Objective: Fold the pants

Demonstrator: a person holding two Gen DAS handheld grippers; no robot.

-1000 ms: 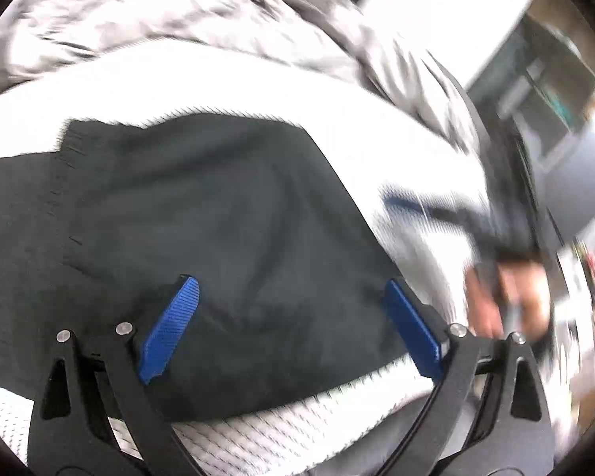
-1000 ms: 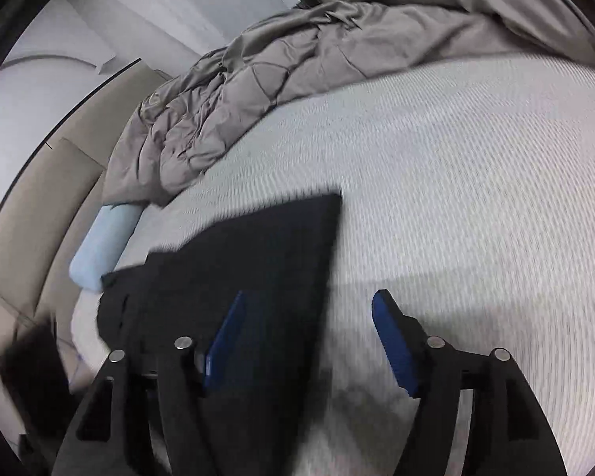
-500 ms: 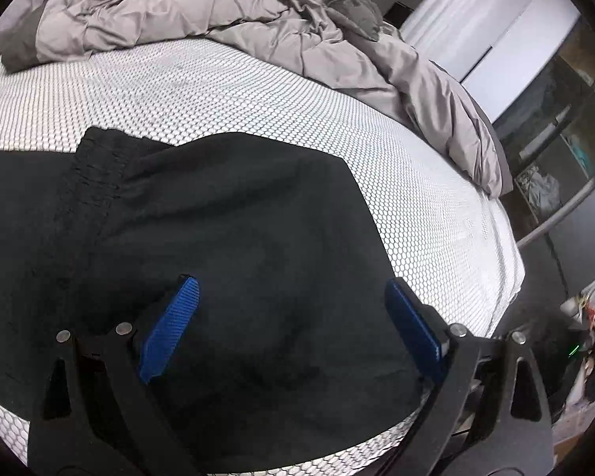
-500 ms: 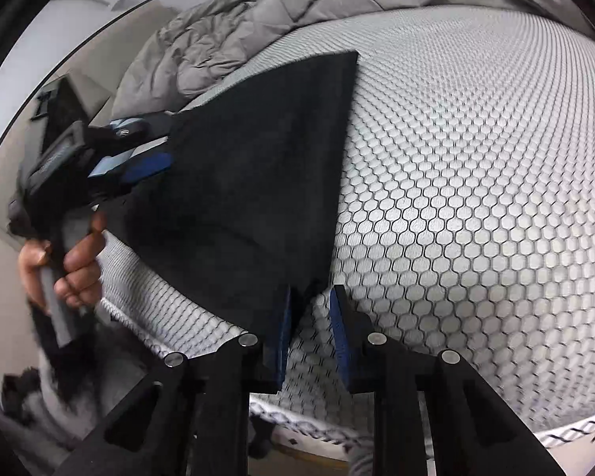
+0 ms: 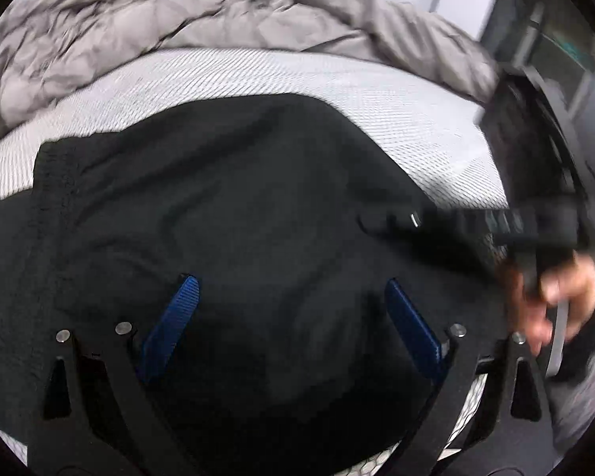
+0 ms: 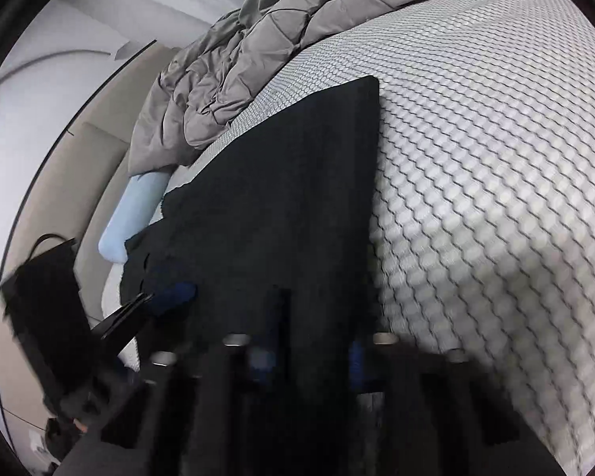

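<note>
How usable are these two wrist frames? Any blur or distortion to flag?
Left wrist: motion blur smears the grey duvet and the person's hand; the black pants lose texture. Right wrist: the right tongs at the bottom edge are badly smeared, while the honeycomb mattress cover stays sharp further up. Both views bend the bed with fisheye curvature.

Both wrist views look steeply down, close over the black pants (image 5: 238,206); shared mattress (image 6: 496,158).

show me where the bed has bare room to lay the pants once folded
Bare mattress lies to the right of the pants, up to the duvet. A narrower strip runs between pants and duvet. Crowded: the near edge, where both claws work.
</note>
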